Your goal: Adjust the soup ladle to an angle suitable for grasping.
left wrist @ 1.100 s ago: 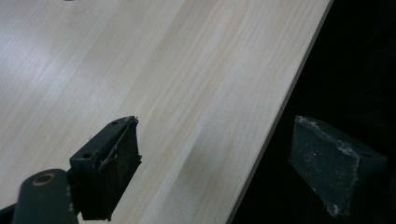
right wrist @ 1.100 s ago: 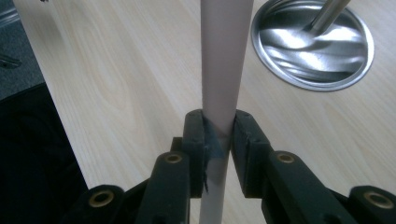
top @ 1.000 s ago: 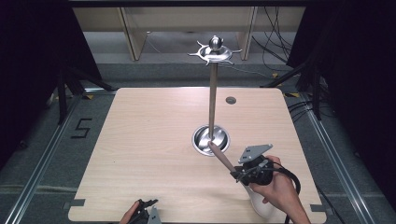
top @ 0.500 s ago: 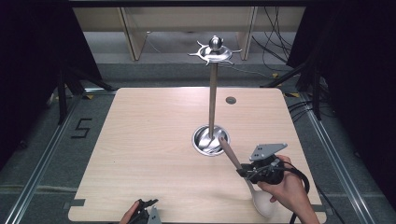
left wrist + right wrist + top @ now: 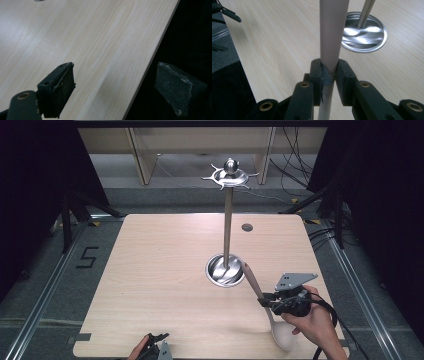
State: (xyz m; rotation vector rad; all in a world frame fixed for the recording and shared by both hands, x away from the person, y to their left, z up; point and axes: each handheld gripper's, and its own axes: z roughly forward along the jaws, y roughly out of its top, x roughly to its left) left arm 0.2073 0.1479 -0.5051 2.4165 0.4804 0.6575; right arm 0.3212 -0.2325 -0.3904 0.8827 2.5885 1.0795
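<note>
Ladle (image 5: 270, 315) lies slanted over the desk's (image 5: 165, 270) near right corner, its handle clenched in the right tool (image 5: 329, 71), tip beside the stand's base (image 5: 225, 270). Left tool (image 5: 115, 82) hangs released at the desk's edge.

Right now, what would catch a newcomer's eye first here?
Probably the tall metal stand rising from its round shiny base mid-table, crowned with hooks. Next, the pale ladle at the near right, its handle clamped in the right gripper. The left gripper gapes open over the table's edge.
</note>
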